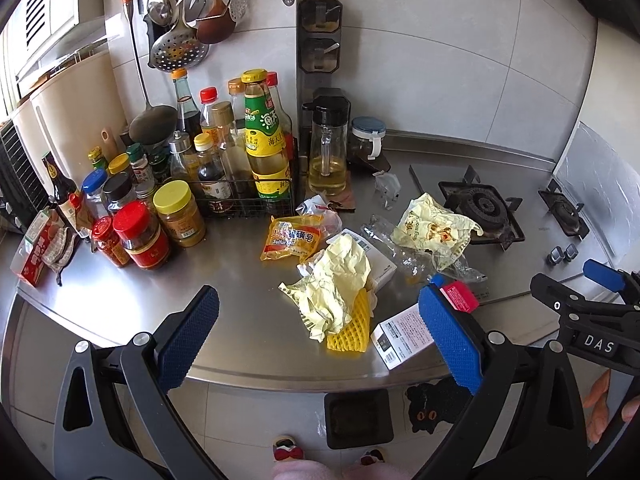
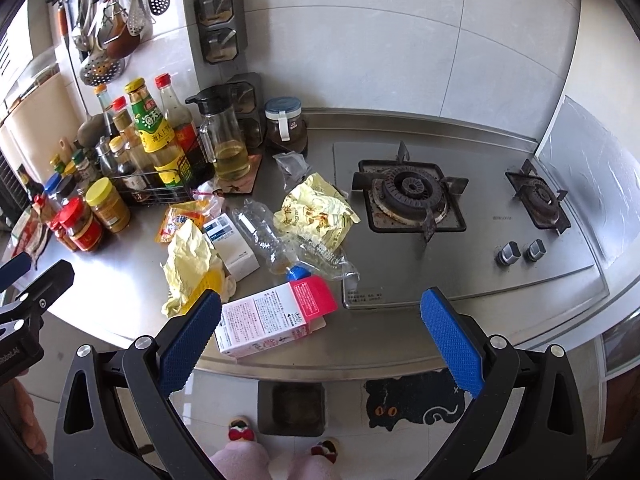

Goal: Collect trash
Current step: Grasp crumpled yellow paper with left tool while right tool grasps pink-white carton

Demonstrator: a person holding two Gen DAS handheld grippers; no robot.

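Trash lies scattered on the steel counter (image 1: 120, 300): crumpled yellow paper (image 1: 336, 284) over a yellow foam net (image 1: 352, 328), an orange soap wrapper (image 1: 290, 238), a white box (image 2: 232, 246), a crushed clear bottle (image 2: 280, 244), a yellow printed bag (image 2: 316, 208) and a pink-and-white carton (image 2: 272, 316) at the front edge. My left gripper (image 1: 316, 340) hangs open over the counter's front edge, in front of the yellow paper. My right gripper (image 2: 320, 336) is open too, with the carton just ahead of its left finger. A dark bin (image 2: 291, 408) stands on the floor below.
Sauce bottles and jars (image 1: 180, 184) crowd the back left, with an oil jug (image 1: 328, 152) beside them. Utensils (image 1: 180, 20) hang on the wall. Two gas burners (image 2: 408, 196) and knobs (image 2: 520, 252) fill the right side. A cat-face mat (image 2: 416, 404) and slippered feet (image 2: 280, 440) are below.
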